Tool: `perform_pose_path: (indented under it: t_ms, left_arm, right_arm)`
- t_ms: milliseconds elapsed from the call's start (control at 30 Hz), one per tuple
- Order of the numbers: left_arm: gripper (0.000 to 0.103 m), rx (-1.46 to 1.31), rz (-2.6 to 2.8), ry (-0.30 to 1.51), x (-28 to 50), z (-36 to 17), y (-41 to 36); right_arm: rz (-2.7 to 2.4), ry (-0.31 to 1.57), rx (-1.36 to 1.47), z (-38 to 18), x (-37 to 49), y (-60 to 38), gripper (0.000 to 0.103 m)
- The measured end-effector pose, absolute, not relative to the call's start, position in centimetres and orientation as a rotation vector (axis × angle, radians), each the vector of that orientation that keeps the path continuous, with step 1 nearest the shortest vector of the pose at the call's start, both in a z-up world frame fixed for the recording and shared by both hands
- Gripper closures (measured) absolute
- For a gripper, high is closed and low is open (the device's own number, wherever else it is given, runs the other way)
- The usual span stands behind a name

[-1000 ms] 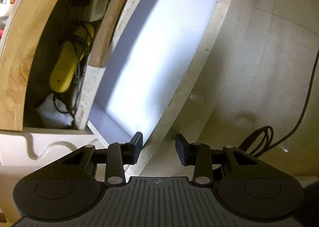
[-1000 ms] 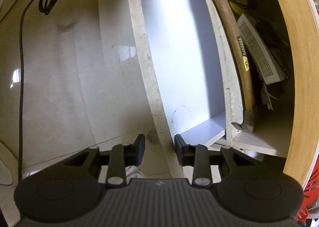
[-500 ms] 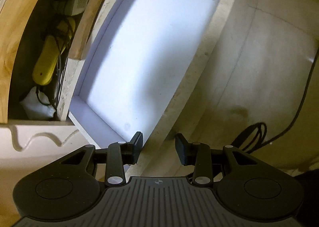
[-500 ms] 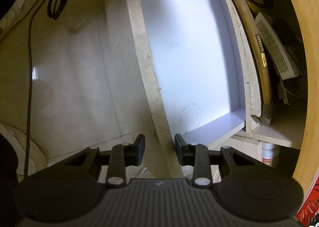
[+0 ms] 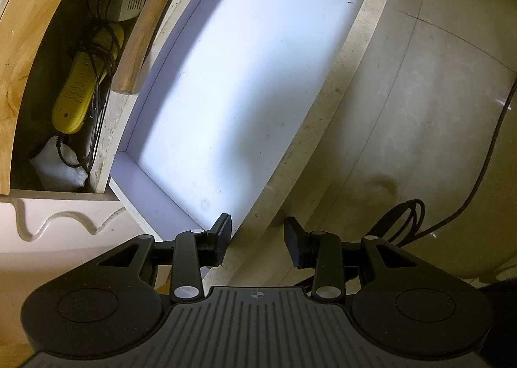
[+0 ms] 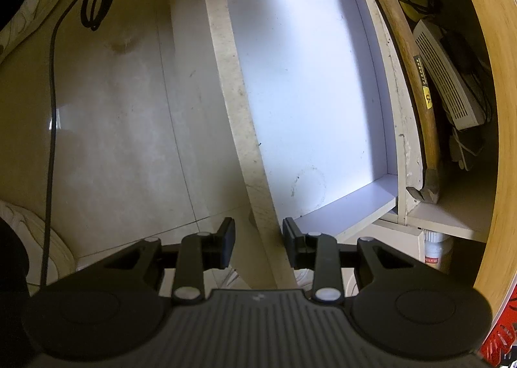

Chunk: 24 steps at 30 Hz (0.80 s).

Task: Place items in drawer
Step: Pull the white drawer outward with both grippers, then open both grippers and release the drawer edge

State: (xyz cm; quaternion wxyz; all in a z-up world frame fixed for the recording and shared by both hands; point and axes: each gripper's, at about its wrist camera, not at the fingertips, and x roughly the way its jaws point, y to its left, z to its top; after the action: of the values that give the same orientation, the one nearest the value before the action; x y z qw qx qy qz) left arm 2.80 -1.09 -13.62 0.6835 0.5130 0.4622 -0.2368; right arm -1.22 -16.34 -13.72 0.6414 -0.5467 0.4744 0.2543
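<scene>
A white drawer [image 5: 245, 83] is pulled out of a wooden cabinet, and its bottom is bare. Its pale front panel [image 5: 326, 116] runs between both pairs of fingers. My left gripper [image 5: 257, 238] is open and empty, straddling the front panel at one end of the drawer. My right gripper [image 6: 258, 238] is open and empty, straddling the same panel [image 6: 239, 103] at the other end of the drawer [image 6: 307, 77]. I cannot tell whether the fingers touch the panel.
In the cabinet behind the drawer lie a wooden-handled hammer [image 6: 416, 90], a white router [image 6: 446, 77], a yellow device with cables [image 5: 84, 83] and a white bag [image 5: 61, 164]. A black cable [image 5: 416, 222] lies on the tiled floor. Shoes [image 6: 29, 9] are at the left.
Both views have pulled back and risen a little, and more of the drawer's bare bottom shows. The grippers stay open around the front panel.
</scene>
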Motion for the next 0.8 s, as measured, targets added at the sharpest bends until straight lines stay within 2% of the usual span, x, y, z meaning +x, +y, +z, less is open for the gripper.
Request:
perform_pose_path:
  t_ms: [800]
  left_arm:
    - [0.068, 1.155, -0.539, 1.034, 2.73, -13.83, -1.01]
  right_arm:
    - [0.562, 1.091, -1.228, -13.87, -0.8, -15.76, 0.068]
